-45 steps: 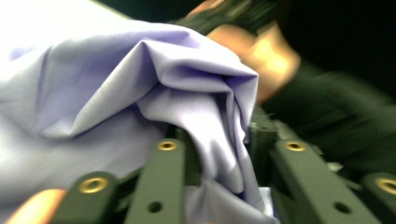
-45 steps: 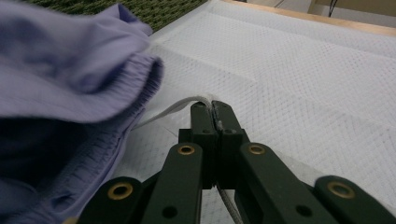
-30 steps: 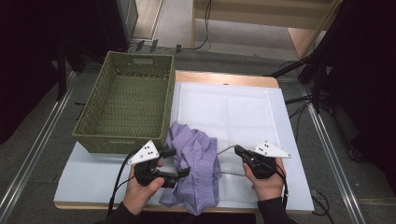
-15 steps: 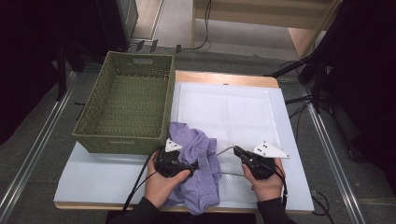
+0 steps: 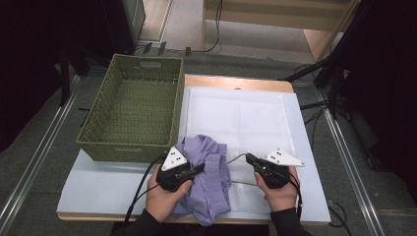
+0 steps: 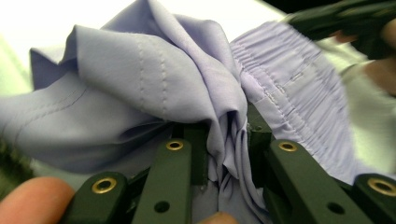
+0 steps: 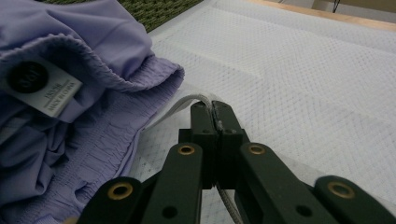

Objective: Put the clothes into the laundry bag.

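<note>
Soft, light crumpled lilac elastic-waist garment [image 5: 209,174], lower centre: left gripper [image 6: 226,161] jaws clamp a fold, right gripper [image 7: 215,122] jaws pinch its white drawstring [image 7: 173,109]; waistband likely grips best.

This is looking like a lab or recording studio rather than a home. Black curtains [image 5: 29,73] are hanging round the table [image 5: 236,81], cables [image 5: 216,29] are trailing across the grey carpet [image 5: 49,162], and metal floor rails [image 5: 29,172] are running alongside.
</note>
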The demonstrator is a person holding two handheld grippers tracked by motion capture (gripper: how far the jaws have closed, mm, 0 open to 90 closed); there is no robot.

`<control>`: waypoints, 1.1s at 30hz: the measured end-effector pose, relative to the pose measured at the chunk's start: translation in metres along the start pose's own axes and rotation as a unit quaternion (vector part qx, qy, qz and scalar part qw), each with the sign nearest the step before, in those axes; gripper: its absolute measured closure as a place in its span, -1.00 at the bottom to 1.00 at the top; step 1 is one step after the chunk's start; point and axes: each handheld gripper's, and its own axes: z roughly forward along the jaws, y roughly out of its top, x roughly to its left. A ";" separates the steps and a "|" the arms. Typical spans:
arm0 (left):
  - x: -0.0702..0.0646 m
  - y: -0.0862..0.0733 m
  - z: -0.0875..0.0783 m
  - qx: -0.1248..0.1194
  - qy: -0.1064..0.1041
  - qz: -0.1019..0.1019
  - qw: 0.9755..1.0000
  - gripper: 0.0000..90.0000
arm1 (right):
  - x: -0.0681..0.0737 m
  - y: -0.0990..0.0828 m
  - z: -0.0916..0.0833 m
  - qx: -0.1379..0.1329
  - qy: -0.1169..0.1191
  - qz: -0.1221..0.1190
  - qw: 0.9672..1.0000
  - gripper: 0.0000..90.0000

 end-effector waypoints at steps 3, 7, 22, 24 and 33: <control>-0.008 0.004 -0.003 -0.018 -0.043 0.021 0.999 0.74 | -0.001 0.000 0.000 0.000 -0.001 0.003 1.000 1.00; -0.017 0.005 0.004 -0.011 -0.117 0.036 0.992 0.74 | -0.002 0.001 0.001 0.000 -0.002 0.003 1.000 1.00; -0.031 -0.004 0.051 0.103 -0.169 0.068 0.978 0.18 | -0.003 0.007 -0.001 -0.014 0.001 0.016 1.000 1.00; -0.028 0.003 0.039 0.073 -0.151 0.064 0.984 -0.08 | -0.004 0.006 0.000 -0.012 0.001 0.018 1.000 1.00; 0.001 0.014 0.031 0.043 -0.070 -0.016 0.996 -0.59 | -0.002 0.007 0.001 -0.010 0.001 0.013 1.000 1.00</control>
